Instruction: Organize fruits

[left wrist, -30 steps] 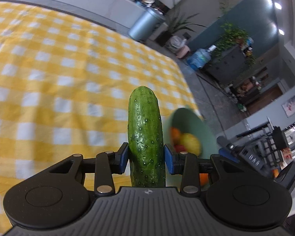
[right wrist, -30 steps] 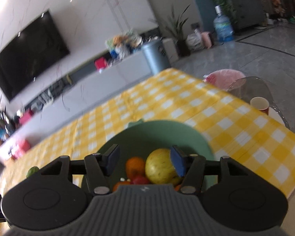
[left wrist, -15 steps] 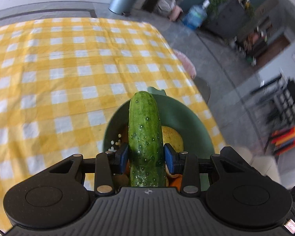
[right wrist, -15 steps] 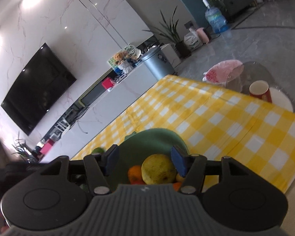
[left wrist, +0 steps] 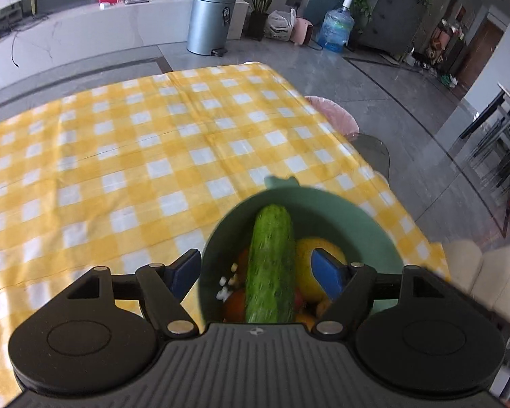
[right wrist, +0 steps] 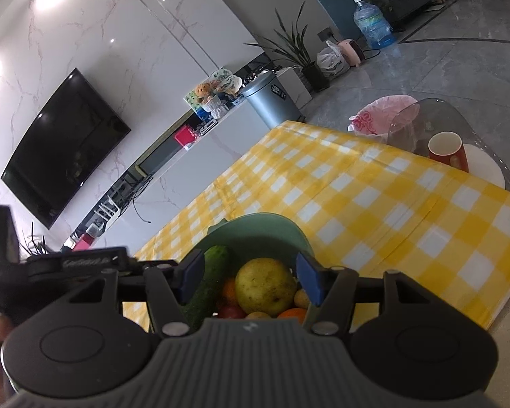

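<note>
A green bowl [left wrist: 323, 197] of fruit stands on the yellow checked tablecloth [left wrist: 136, 156] near its right edge. A cucumber [left wrist: 272, 261], blurred, lies free in the bowl between the spread fingers of my left gripper [left wrist: 255, 265], whose jaws are opening; neither pad touches it. In the right wrist view the cucumber [right wrist: 210, 278] leans on the bowl's [right wrist: 255, 227] left side beside a yellow pear [right wrist: 265, 285], an orange [right wrist: 290, 314] and a red fruit [right wrist: 231, 311]. My right gripper [right wrist: 249, 273] hovers over the bowl, jaws opening, pads clear of the pear.
The left gripper's body [right wrist: 34, 265] and a hand show at the right wrist view's left edge. A glass side table [right wrist: 459, 119] with a red cup [right wrist: 448, 149] and a pink bag [right wrist: 384, 115] stand past the table's edge. A grey bin [left wrist: 210, 20] stands on the floor.
My left gripper moved over the bowl with the cucumber, then spread its fingers and let it go into the bowl. My right gripper's fingers widened a little above the fruit.
</note>
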Action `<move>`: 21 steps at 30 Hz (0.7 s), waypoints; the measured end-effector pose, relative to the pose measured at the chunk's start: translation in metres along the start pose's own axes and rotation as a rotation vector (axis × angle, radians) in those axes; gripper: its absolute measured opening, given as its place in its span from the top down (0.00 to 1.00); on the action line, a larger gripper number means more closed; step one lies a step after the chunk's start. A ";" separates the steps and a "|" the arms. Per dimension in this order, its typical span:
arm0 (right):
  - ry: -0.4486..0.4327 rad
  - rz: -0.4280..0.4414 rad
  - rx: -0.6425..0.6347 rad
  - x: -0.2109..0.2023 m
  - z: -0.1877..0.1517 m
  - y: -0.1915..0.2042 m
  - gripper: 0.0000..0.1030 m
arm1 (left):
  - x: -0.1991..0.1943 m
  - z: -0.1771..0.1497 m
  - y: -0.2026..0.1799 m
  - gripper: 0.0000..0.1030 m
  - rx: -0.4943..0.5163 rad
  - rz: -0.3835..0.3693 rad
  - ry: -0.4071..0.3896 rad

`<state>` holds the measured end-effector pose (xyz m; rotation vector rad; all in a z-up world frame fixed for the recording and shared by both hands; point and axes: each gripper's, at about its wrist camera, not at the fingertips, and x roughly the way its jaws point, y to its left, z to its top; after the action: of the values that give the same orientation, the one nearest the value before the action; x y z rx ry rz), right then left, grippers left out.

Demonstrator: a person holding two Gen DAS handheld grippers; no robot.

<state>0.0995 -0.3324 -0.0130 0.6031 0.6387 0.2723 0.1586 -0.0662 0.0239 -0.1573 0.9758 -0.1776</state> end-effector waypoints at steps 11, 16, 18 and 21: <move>0.127 -0.315 -0.345 -0.052 0.002 0.060 0.08 | -0.089 -0.044 -0.022 0.11 0.031 0.127 -0.164; 0.171 -0.313 -0.396 -0.064 -0.002 0.085 0.07 | -0.109 -0.052 -0.038 0.10 0.069 0.188 -0.290; 0.199 -0.317 -0.408 -0.063 0.000 0.096 0.04 | -0.114 -0.054 -0.042 0.10 0.075 0.188 -0.338; 0.244 -0.405 -0.433 -0.051 0.000 0.108 0.04 | -0.120 -0.057 -0.042 0.10 0.034 0.198 -0.377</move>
<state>0.0538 -0.2672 0.0764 0.0174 0.8892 0.0972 0.0424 -0.0834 0.0979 -0.0582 0.6074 0.0183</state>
